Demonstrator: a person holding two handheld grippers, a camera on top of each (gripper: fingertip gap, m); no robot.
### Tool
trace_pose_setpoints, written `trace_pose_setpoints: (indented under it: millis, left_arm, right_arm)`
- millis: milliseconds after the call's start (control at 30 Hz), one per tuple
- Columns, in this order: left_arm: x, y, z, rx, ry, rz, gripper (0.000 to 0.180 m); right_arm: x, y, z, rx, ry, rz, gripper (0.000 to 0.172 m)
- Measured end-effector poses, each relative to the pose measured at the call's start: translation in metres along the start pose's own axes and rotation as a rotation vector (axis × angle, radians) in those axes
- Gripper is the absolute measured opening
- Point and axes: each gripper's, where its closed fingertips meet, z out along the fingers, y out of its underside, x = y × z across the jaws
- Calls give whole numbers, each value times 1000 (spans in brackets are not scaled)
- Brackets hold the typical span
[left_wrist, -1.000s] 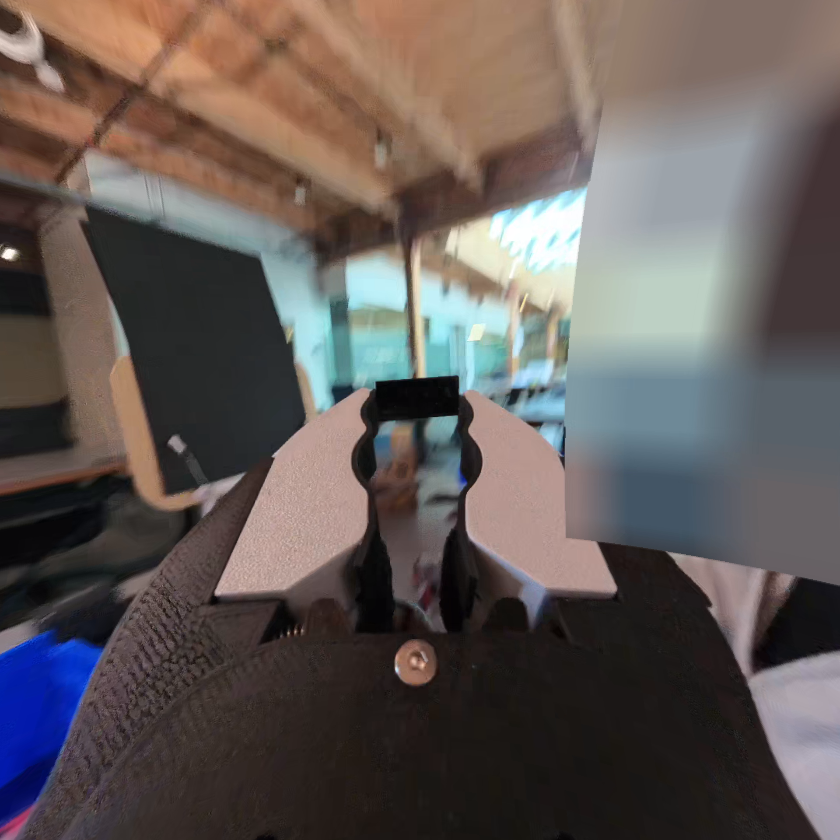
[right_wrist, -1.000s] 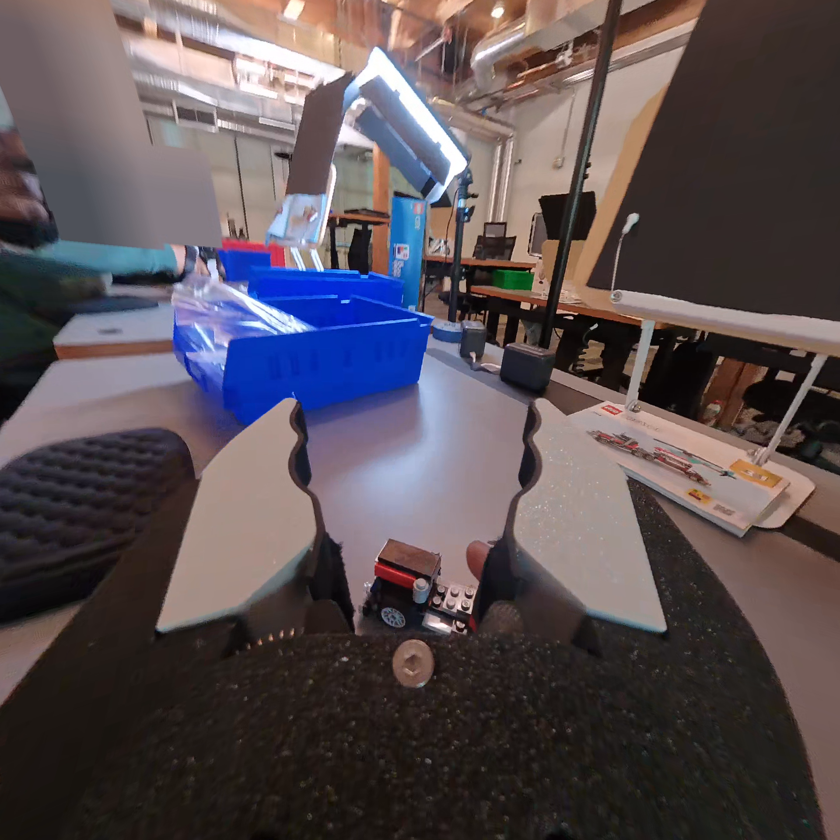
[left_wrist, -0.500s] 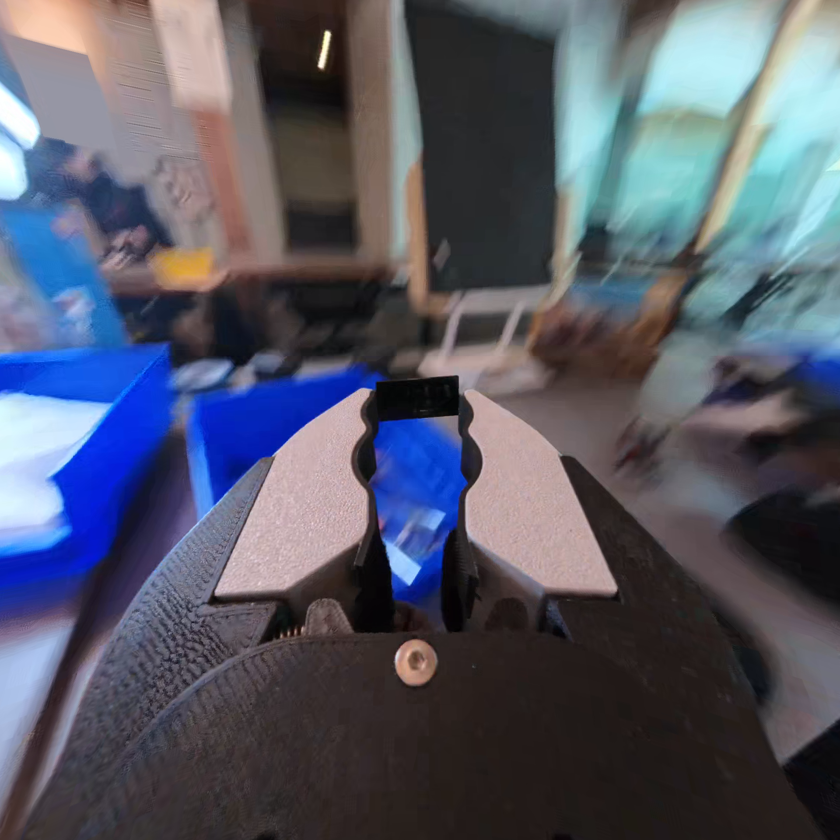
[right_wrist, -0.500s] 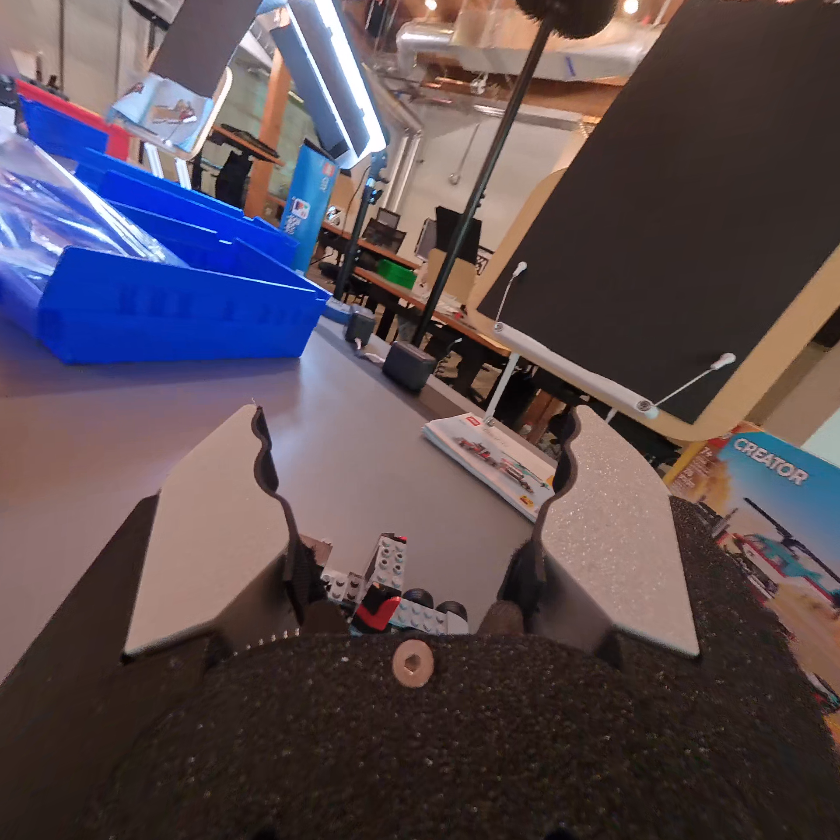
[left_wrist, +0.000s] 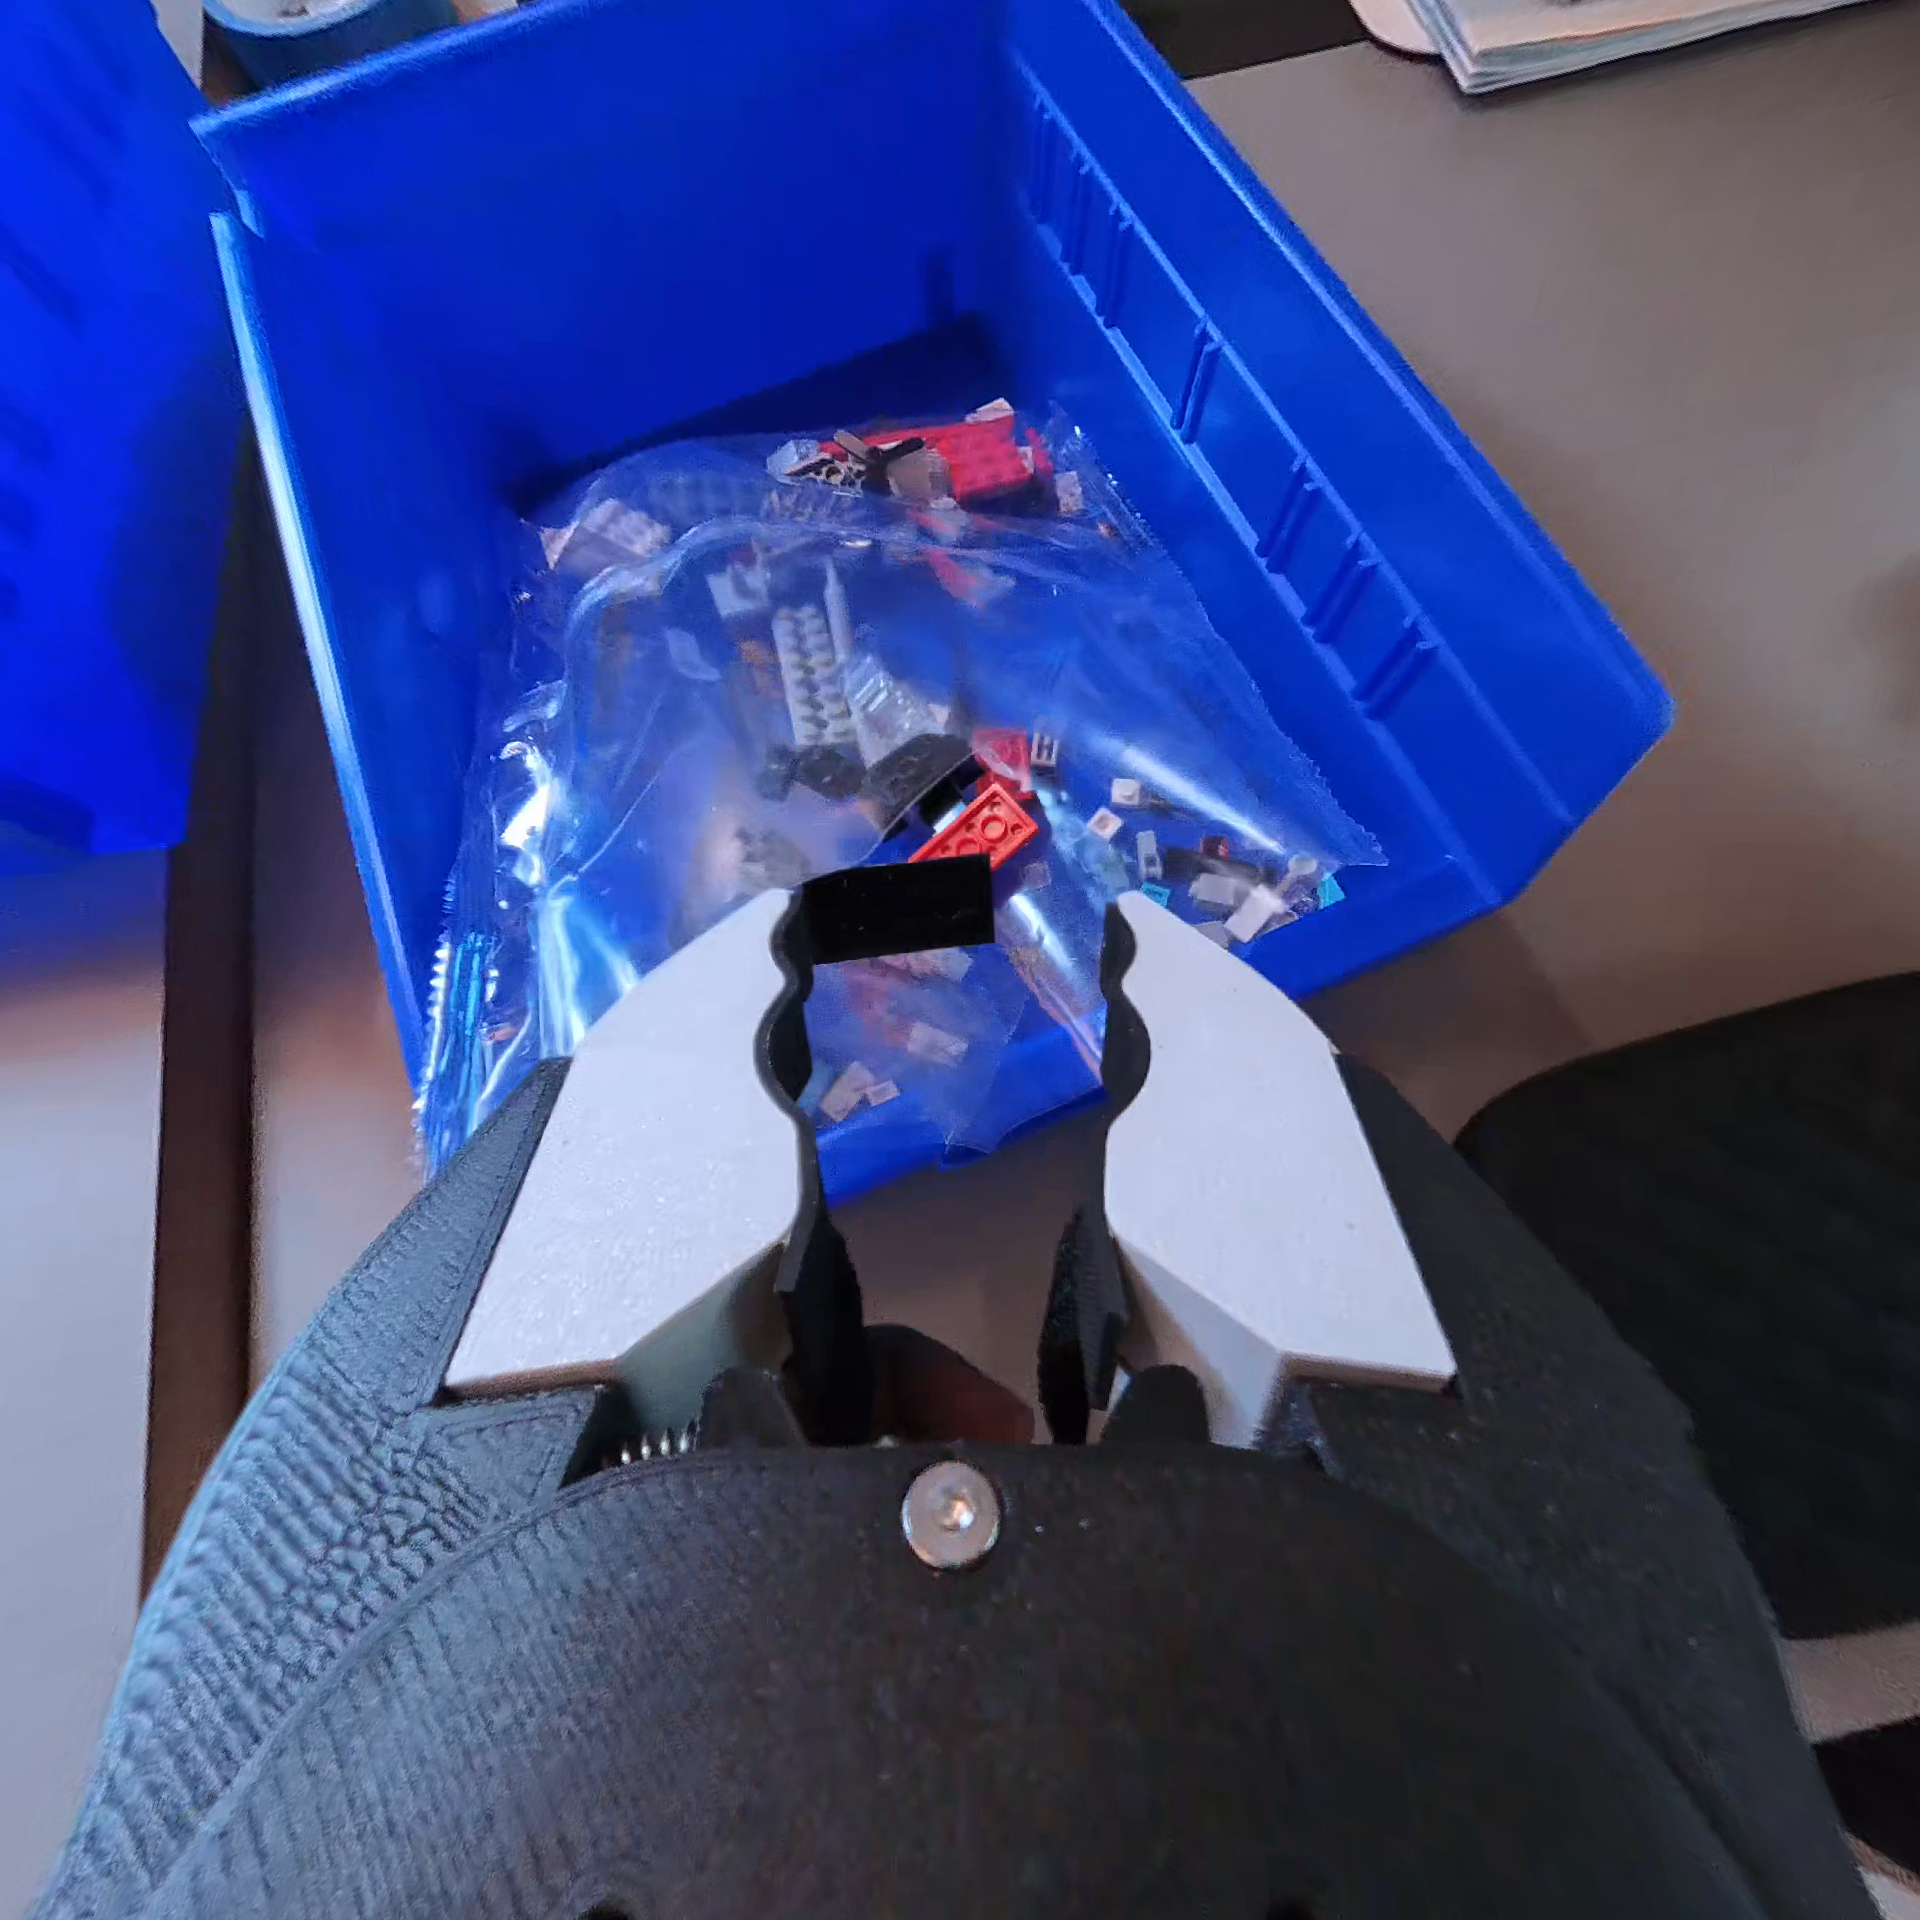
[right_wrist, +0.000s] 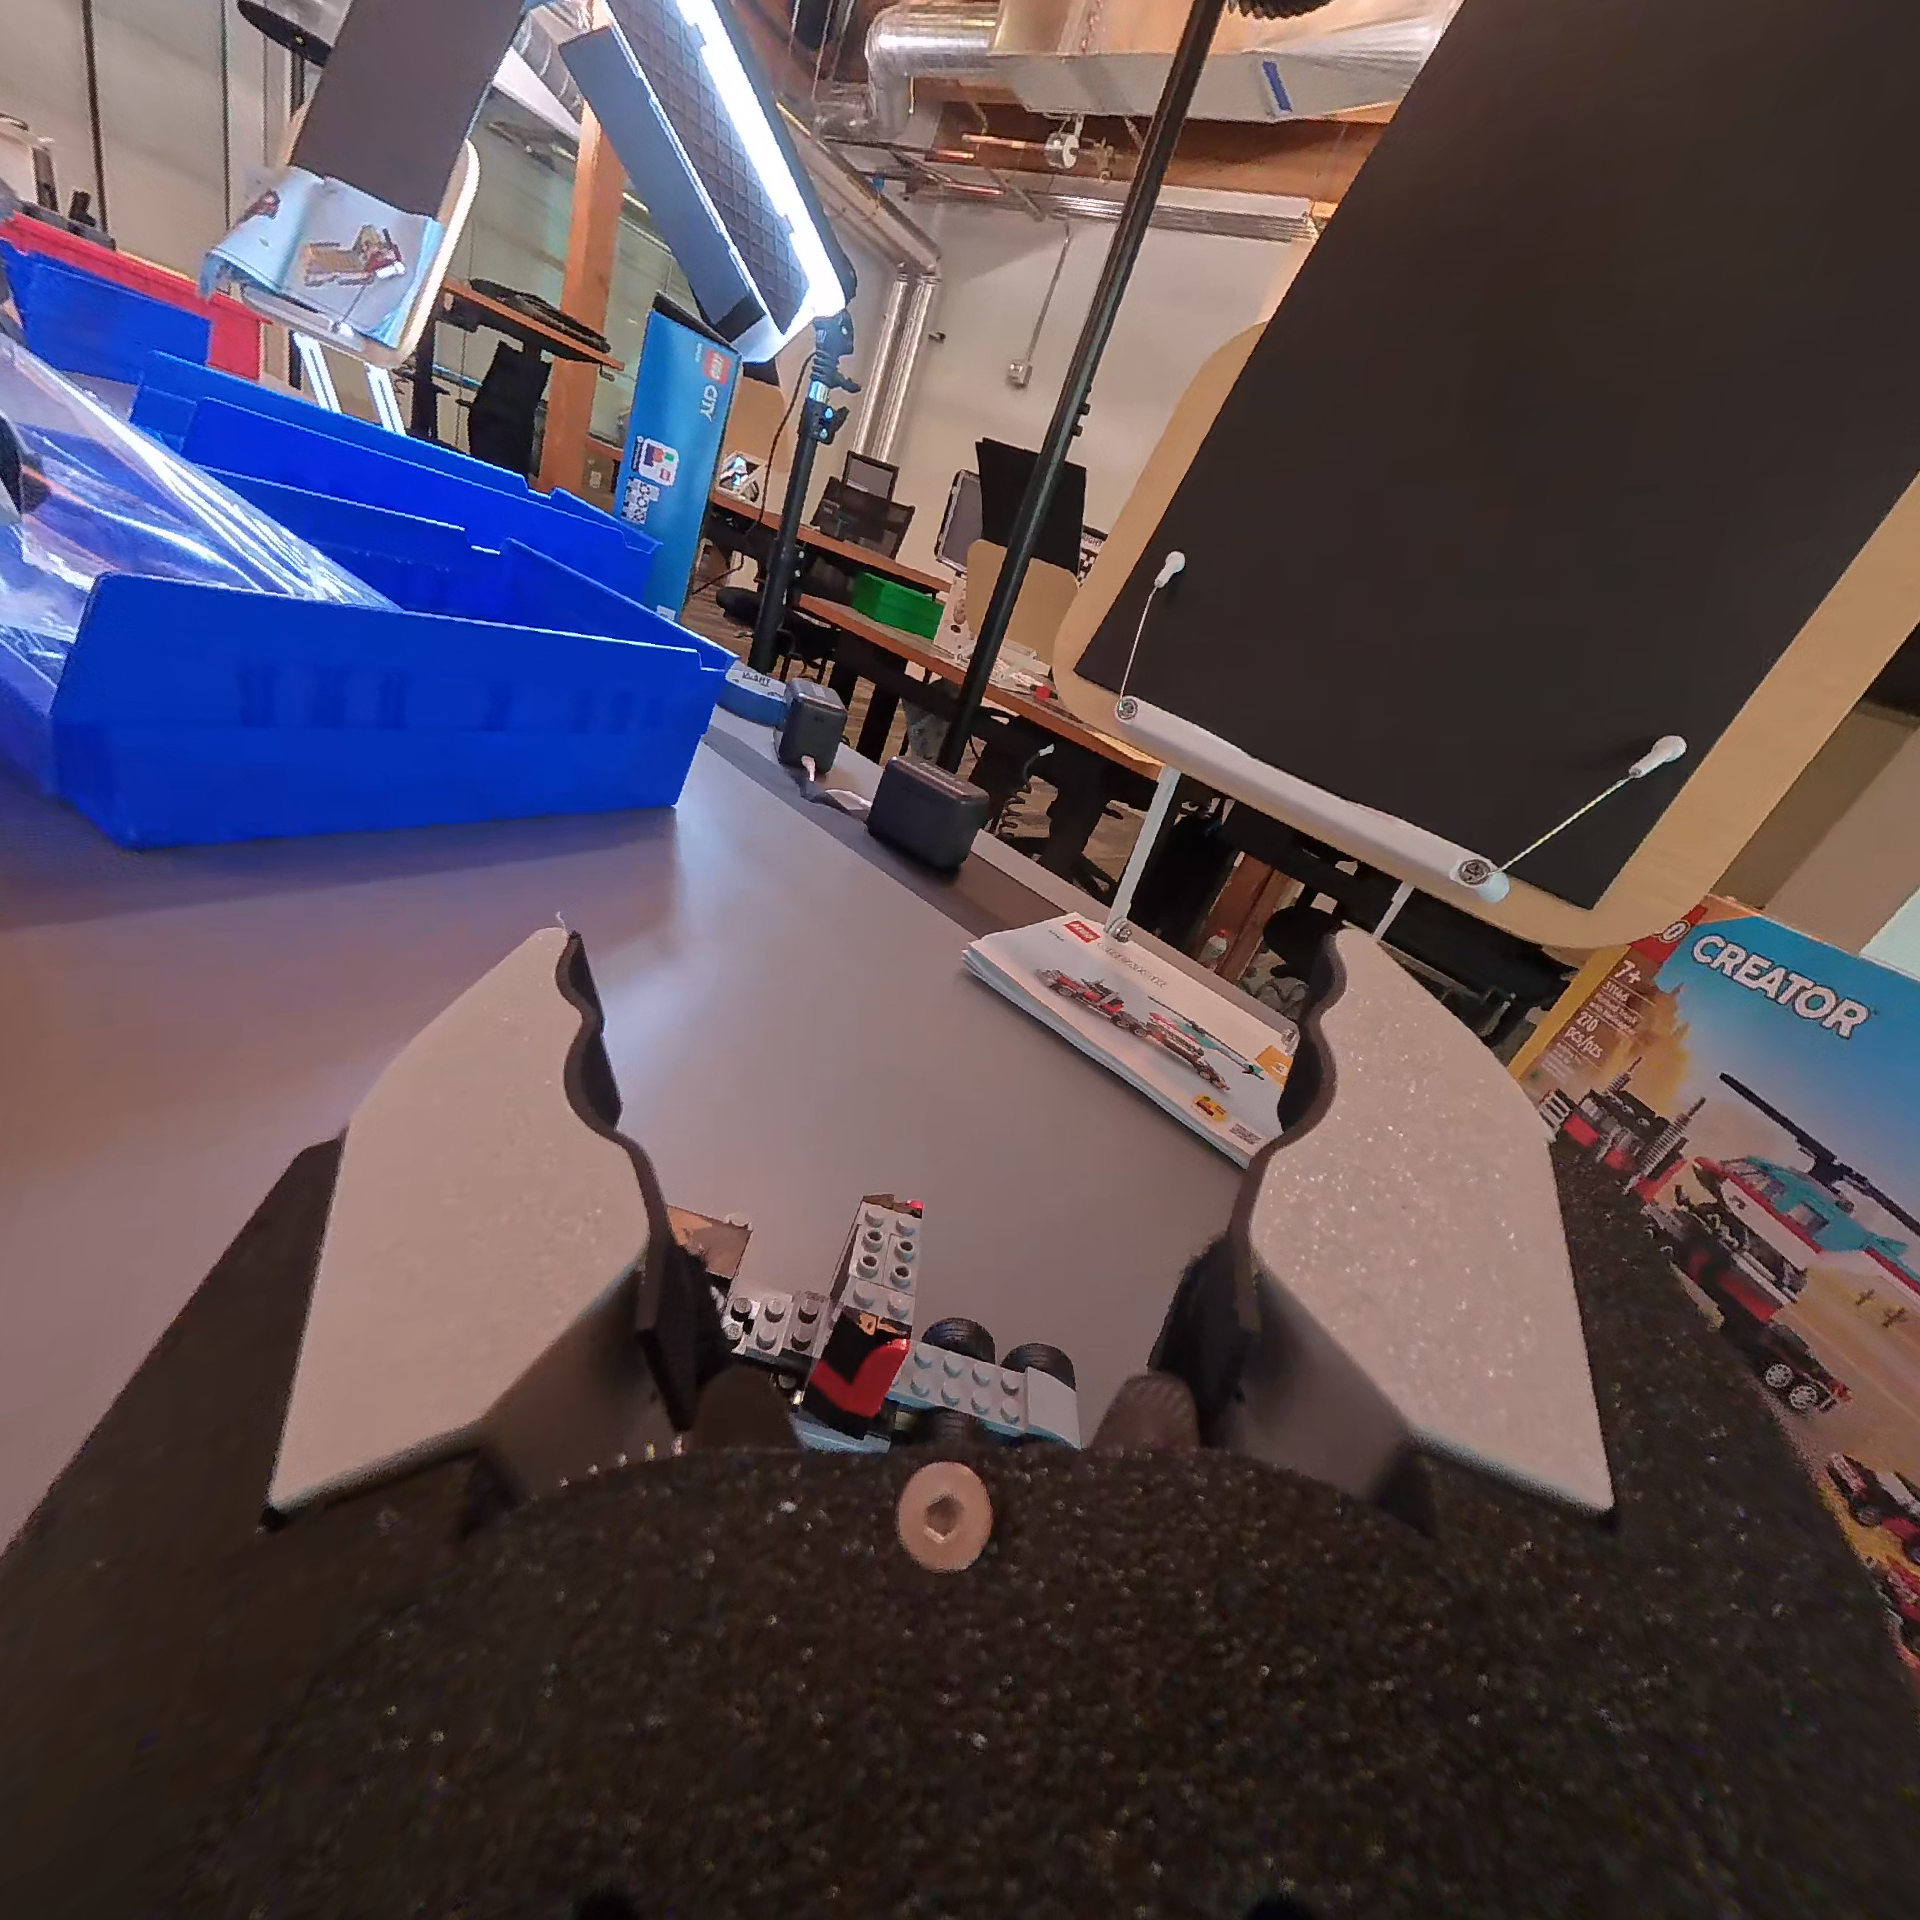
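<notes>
Since a second ago, the left gripper (left_wrist: 951, 914) has been swung down from the ceiling view to a deep blue plastic bin (left_wrist: 1340, 540), and its jaws have been widened. In the left wrist view, a small flat black piece (left_wrist: 899, 912) is seen against the left fingertip only, with a clear gap between it and the right fingertip (left_wrist: 1132, 925), so the jaws stand apart and nothing is clamped. Beyond them, at twelve o'clock, a clear plastic bag of small toy bricks (left_wrist: 862, 686) is seen lying inside the bin on a grey table (left_wrist: 1662, 364).

In the right wrist view, the right gripper (right_wrist: 951, 956) is held wide open and bare at the tips. A partly built grey, red and black brick vehicle (right_wrist: 894, 1340) is seen on the table low between the finger bases, untouched. A printed instruction booklet (right_wrist: 1132, 1008) is found at one o'clock, a blue bin at ten o'clock.
</notes>
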Motion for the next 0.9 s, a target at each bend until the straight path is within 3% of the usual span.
trace_pose_setpoints:
  millis: [367,500,567,633,733,833,900]
  left_arm:
    - [10,8,-9,-50,11,45,72]
    - [26,4,-44,-49,-20,111,57]
    - [52,-11,-68,62,3,251,57]
    - [94,-36,-93,256,99,412,60]
    - [180,-63,-136,559,470,548,63]
    - [236,-90,-157,738,736,502,62]
    - [260,-105,-139,741,774,456,71]
  right_arm:
    - [-4,2,2,-15,-24,4,126]
    - [-1,8,1,-49,-28,19,127]
    - [-2,18,1,-112,-58,60,127]
    - [-6,37,0,-220,-107,114,126]
    - [-20,65,-6,-400,-215,165,108]
    - [-27,72,-9,-446,-259,181,75]
    - [-24,73,-10,-450,-250,192,57]
